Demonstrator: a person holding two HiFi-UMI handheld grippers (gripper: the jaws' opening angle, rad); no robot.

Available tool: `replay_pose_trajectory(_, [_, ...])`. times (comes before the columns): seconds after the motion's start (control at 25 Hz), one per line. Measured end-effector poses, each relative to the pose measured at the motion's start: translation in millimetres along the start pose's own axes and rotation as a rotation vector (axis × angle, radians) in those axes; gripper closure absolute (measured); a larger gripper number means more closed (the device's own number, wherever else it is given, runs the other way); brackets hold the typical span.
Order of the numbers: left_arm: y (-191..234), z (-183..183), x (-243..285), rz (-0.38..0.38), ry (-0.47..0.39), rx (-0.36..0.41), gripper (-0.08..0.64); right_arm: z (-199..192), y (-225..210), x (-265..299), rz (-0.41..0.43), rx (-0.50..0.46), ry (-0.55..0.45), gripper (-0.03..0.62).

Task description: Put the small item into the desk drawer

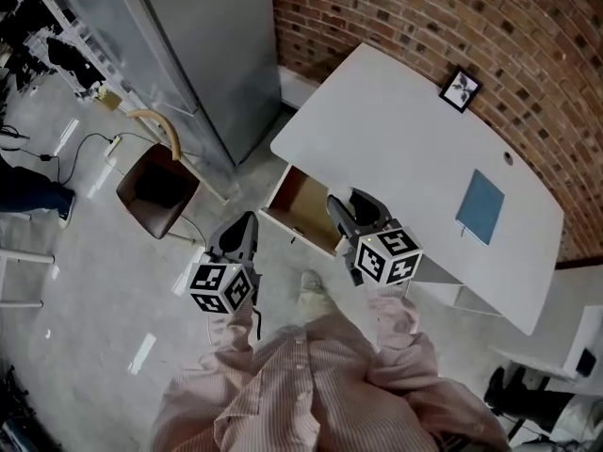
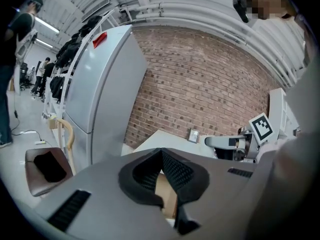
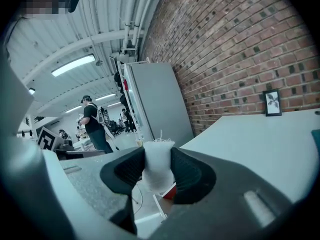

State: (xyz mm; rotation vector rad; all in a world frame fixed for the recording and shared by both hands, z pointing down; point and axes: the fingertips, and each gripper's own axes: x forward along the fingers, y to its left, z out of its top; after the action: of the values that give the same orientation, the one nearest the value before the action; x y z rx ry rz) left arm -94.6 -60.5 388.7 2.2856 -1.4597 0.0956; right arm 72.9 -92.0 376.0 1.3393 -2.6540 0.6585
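Jaws of the right tool [image 3: 159,153] clamp the white small item [image 3: 159,168] upright between them; left tool [image 2: 161,155] closed, empty

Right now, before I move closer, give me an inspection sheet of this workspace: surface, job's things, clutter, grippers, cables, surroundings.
Surface: white desk, top largely bare.
Job's things: small white item held in the right gripper; desk drawer stands open, wooden inside showing.
Clutter: framed picture at the desk's wall edge; blue notebook lying flat.
Grippers: right gripper shut on the small white item; left gripper shut, nothing in it.
Cables: black cable on the floor beyond the chair.
Surroundings: brown chair, grey cabinet, brick wall.
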Motion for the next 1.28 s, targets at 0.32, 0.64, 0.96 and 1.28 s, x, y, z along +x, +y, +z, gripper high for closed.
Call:
replay_pose_trajectory(0.32, [14.1, -21.6, 29.6, 0.067, 0.039, -0.023, 0.56, -28.9, -5.3, 45.0, 0.084, -0.022, 0.118, 0.426])
replay_pose_trajectory(0.64, [34.5, -48.4, 37.6, 0.104, 0.099, -0.101, 0.56, -58.8, -6.1, 67.6, 0.093, -0.032, 0.218, 0.426])
replay_pose_trajectory(0.96, [64.0, -93.1, 45.2, 0.122, 0.184, -0.17, 0.56, -103.0, -19.6, 97.6, 0.043, -0.13, 0.312, 0.426])
replay_pose_trajectory(1.28, [83.6, -150.0, 62.1, 0.117, 0.259, -0.227, 0.56, -174.7, -40.4, 134.3, 0.004, -0.219, 0.432, 0.426])
